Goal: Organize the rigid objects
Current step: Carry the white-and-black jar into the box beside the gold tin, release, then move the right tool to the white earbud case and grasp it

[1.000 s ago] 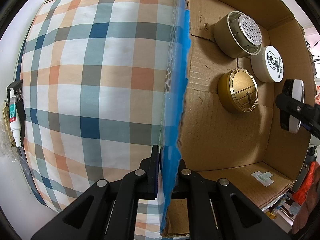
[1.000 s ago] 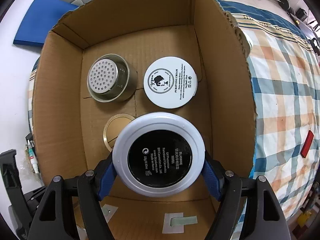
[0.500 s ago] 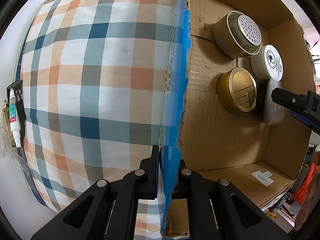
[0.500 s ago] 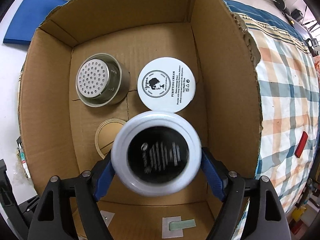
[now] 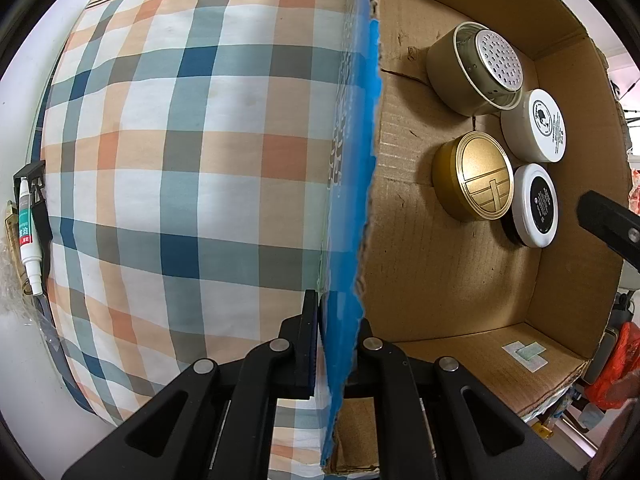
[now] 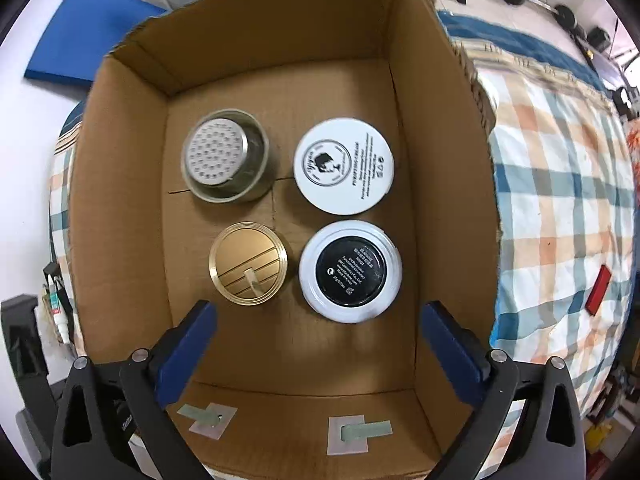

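Right wrist: cardboard box (image 6: 120,208) on plaid bedspread (image 6: 560,208) (barbell behind); right tongs (image 6: 320,340) wide, empty; left tongs (image 5: 334,344) clamp box wall.

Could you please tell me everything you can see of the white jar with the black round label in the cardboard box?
The white jar is round and looks like glossy plastic, its black disc with small white print facing up. It lies flat on the floor of the cardboard box, at the near right of four containers, beside the gold tin and just below the white cream jar. The right claw hangs open above it, touching nothing.
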The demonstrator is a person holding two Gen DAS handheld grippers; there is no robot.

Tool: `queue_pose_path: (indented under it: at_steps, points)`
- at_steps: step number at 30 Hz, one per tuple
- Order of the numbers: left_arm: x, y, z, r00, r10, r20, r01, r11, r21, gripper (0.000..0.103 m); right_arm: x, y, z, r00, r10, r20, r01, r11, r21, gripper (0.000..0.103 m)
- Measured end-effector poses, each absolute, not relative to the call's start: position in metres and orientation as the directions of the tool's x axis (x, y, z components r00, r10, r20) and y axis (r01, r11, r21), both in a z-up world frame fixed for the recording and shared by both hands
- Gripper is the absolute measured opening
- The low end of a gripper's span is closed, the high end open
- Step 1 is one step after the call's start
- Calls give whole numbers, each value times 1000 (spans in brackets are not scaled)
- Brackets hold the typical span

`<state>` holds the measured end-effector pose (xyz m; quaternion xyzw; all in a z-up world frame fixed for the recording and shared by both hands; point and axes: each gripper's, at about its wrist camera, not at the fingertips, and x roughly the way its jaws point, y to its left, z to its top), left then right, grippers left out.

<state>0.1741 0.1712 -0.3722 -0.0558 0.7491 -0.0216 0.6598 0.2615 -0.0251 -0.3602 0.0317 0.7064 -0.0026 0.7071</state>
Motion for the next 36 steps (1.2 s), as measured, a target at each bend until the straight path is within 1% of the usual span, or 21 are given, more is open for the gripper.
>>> queue_pose_path:
  at_steps: [12, 23, 29, 36]
  points:
    - [173, 170, -372, -122, -110, -986, -56, 993, -104, 5, 233, -10, -316, 98, 28, -995, -37, 999, 24, 103]
    - [174, 168, -371, -126, -104, -987, -54, 994, -98, 5, 213, -18, -271, 154, 79, -985, -76, 995, 68, 103]
    - [175, 169, -371, -129, -106, -986, -60, 993, -99, 5, 213, -36, -248, 181, 123, -976, -43, 992, 117, 103]
    - [176, 171, -372, -134, -109, -985, -68, 993, -100, 5, 237, -90, -239, 219, 141, -965, 81, 983, 162, 103]
